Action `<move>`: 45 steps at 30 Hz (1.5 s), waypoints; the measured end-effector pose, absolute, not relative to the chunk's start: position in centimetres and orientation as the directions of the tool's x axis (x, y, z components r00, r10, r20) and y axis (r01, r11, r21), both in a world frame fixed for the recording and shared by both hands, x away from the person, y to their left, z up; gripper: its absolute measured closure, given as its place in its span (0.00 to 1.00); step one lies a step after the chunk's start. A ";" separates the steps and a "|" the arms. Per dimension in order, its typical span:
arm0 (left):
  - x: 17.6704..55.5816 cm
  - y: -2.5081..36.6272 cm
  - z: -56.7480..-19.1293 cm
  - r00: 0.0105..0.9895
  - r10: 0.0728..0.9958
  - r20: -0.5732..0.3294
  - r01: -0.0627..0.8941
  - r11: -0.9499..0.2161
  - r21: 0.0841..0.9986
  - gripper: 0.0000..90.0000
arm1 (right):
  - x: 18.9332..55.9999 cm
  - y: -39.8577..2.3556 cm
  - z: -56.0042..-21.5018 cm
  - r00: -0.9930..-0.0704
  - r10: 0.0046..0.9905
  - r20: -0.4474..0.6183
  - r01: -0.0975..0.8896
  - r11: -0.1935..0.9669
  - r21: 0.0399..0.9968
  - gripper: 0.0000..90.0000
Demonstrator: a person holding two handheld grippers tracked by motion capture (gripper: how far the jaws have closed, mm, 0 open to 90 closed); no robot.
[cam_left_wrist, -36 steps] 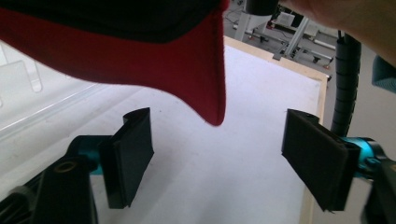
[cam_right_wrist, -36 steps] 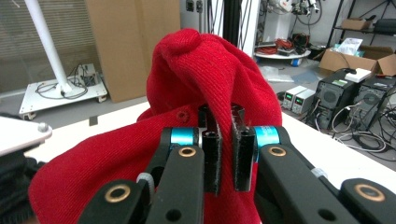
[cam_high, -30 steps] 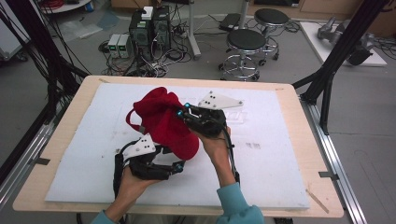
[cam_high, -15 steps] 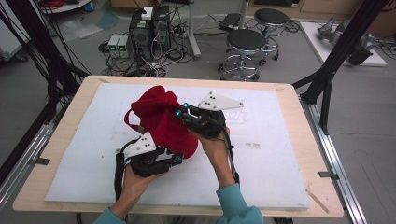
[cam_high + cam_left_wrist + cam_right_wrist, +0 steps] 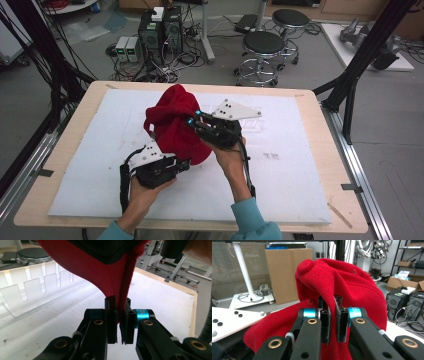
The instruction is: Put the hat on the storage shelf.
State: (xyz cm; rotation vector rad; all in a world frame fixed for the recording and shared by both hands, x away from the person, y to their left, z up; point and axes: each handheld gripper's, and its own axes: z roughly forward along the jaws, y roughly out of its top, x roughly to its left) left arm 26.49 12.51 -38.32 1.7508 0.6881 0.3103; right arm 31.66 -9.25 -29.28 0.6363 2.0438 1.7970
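Our left gripper (image 5: pixel 172 161): low, near our edge, jaws just closed, pinched tight. Our right gripper (image 5: pixel 196 122): raised higher, pointing leftward, jaws clamped. Our forearms enter from below, teal sleeves at both wrists.

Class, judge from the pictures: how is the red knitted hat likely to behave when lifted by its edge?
Probably floppy: the red knitted hat sags and folds between the left tool and right tool. Likely light, since thin pinches hold it up. The ribbed knit seems unlikely to slip.
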 end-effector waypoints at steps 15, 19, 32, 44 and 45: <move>26.2 13.2 -38.1 0.778 0.616 -0.120 0.283 -0.174 0.943 0.95 | 31.5 -9.1 -29.4 -0.860 0.510 0.022 0.084 0.099 0.992 0.84; 26.3 13.5 -38.0 0.774 0.620 -0.126 0.288 -0.168 0.943 0.95 | 31.5 -9.2 -29.4 -0.852 0.523 0.037 0.105 0.101 0.989 0.48; 27.2 14.6 -36.1 0.757 0.649 -0.074 0.269 -0.207 0.941 0.95 | 30.2 -11.6 -29.1 -0.807 0.591 -0.002 0.101 0.142 0.985 0.12; 30.4 14.4 -32.5 0.720 0.694 0.019 0.229 -0.263 0.937 0.95 | 28.4 -16.3 -31.3 -0.754 0.657 0.003 0.122 0.137 0.983 0.11; 30.7 14.4 -32.4 0.715 0.699 0.026 0.229 -0.269 0.936 0.95 | 28.2 -16.8 -31.6 -0.749 0.663 0.001 0.122 0.137 0.983 0.11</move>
